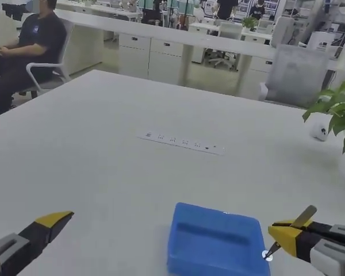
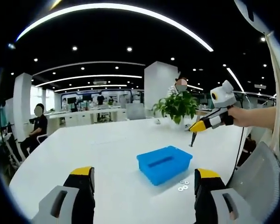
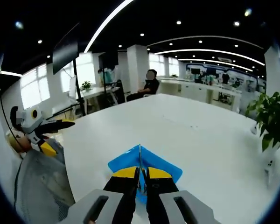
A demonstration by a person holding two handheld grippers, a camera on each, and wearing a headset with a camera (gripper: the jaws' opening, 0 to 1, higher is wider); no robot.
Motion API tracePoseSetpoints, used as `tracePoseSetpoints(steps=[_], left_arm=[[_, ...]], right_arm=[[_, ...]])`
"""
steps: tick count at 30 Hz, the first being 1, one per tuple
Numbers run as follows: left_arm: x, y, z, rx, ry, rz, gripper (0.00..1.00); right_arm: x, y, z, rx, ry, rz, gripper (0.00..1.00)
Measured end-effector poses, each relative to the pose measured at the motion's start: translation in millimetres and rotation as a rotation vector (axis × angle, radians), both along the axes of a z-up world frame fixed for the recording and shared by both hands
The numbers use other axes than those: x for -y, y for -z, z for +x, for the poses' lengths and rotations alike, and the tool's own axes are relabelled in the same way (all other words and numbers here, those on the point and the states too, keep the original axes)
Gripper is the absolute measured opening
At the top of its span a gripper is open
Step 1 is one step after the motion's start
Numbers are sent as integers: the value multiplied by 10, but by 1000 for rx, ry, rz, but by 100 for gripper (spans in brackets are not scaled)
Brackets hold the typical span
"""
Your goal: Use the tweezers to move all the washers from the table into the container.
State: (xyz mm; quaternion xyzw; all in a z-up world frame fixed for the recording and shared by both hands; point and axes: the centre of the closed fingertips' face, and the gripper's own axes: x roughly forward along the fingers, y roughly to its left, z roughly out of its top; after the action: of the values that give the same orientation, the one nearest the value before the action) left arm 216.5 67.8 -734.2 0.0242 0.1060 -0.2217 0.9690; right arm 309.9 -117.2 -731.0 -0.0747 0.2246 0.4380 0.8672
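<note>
A blue container point(image 1: 215, 238) stands near the table's front edge, also seen as the blue container point(image 2: 164, 162) and the blue container point(image 3: 151, 163). My right gripper point(image 1: 283, 233) is shut on the tweezers point(image 1: 287, 230), at the container's right corner. A small shiny bit sits at the tweezers' tips; I cannot tell if it is a washer. In the right gripper view my right gripper point(image 3: 140, 173) holds the tweezers point(image 3: 140, 161) pointing over the container. Several washers point(image 2: 183, 185) lie on the table beside the container. My left gripper point(image 2: 144, 177) is open and holds nothing, low at the left as the left gripper point(image 1: 53, 220).
A white power strip point(image 1: 181, 142) lies mid-table. A potted plant point(image 1: 339, 112) and a small white round object point(image 1: 319, 132) stand at the right edge. A grey chair point(image 1: 299, 75) is behind the table. A person sits at the far left point(image 1: 34, 40).
</note>
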Motion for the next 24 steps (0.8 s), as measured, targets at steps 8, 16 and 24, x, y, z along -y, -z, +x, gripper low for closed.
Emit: tracePoseSetpoints(steps=[8, 16, 24], left_arm=[[-73, 56, 29, -12, -26, 35, 90], [-84, 47, 36, -3, -28, 37, 91], [-105, 70, 40, -15, -35, 43, 90]], right_arm=[[46, 130, 229, -56, 39, 34, 3], [-14, 272, 369, -107, 55, 64, 3], [-108, 482, 490, -138, 50, 51, 3]])
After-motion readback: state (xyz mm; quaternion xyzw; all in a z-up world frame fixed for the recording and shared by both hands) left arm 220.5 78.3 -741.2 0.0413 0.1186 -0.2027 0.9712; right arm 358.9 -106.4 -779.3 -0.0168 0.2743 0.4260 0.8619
